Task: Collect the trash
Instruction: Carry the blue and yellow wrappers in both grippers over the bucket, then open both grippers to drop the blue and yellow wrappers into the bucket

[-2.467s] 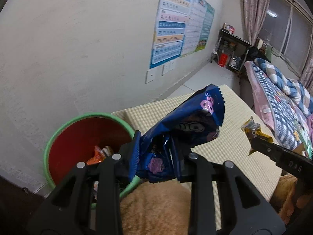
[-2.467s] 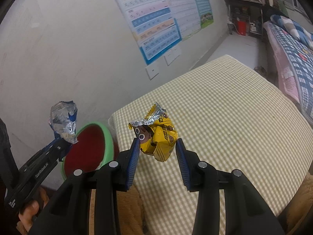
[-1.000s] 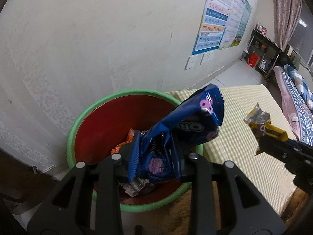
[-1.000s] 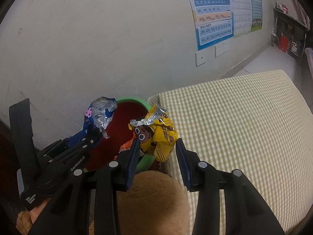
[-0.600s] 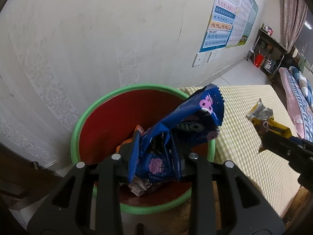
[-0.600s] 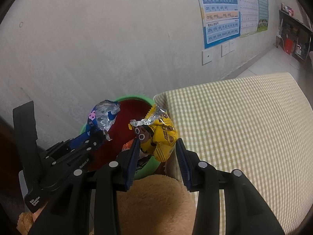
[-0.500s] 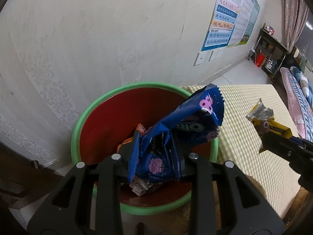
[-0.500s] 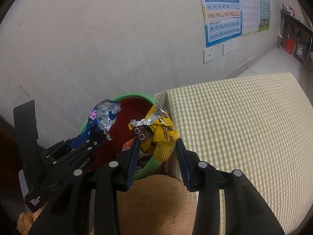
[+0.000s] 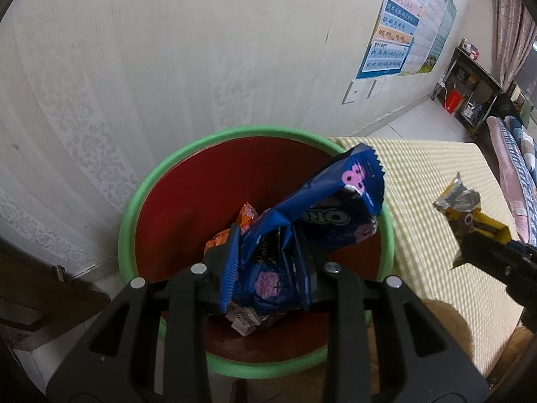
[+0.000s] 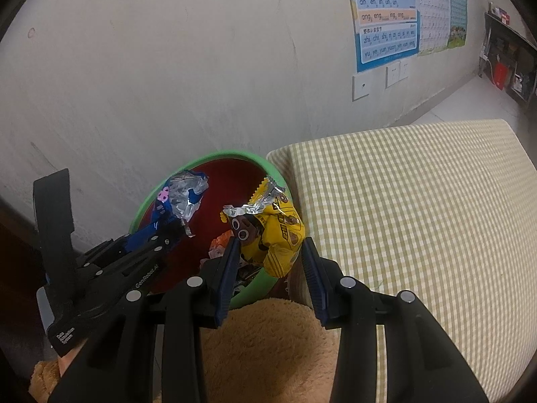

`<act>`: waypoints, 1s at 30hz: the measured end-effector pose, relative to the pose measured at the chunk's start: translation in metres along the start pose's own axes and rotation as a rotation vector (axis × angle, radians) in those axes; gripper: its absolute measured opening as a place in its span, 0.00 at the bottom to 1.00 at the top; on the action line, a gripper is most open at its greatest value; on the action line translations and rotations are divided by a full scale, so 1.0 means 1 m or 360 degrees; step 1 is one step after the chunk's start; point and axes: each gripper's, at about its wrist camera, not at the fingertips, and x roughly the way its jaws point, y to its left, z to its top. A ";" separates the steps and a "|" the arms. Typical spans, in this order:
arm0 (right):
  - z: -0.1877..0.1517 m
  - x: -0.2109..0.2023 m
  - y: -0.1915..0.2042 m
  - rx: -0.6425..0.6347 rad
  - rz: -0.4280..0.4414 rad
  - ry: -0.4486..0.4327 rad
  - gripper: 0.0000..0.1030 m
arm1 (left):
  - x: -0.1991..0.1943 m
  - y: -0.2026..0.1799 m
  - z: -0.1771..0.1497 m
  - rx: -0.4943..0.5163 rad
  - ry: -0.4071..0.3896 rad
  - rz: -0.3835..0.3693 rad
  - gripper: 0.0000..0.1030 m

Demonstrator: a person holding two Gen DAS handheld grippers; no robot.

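Left gripper point(image 9: 268, 265), clamped on blue wrapper point(image 9: 312, 221), hung directly over bin point(image 9: 141, 188); right gripper point(image 10: 268, 262), clamping yellow wrapper point(image 10: 272, 231), sat at its rim.

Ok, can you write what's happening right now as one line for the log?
left tool: shut on blue wrapper, over bin | right tool: shut on yellow wrapper, at bin's edge | nothing dropped yet

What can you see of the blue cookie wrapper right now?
The blue cookie wrapper is crumpled foil-lined plastic with white lettering, pink printed marks and a zigzag top edge. It looks opened and empty, its silver inside showing. It stands tilted, pinched at its lower end by the left hand-held gripper, above the red bin that already holds other wrappers.
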 end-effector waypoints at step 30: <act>0.016 0.011 0.017 -0.0092 0.0035 0.0025 0.37 | 0.047 0.020 0.002 -0.0065 0.0133 0.0062 0.34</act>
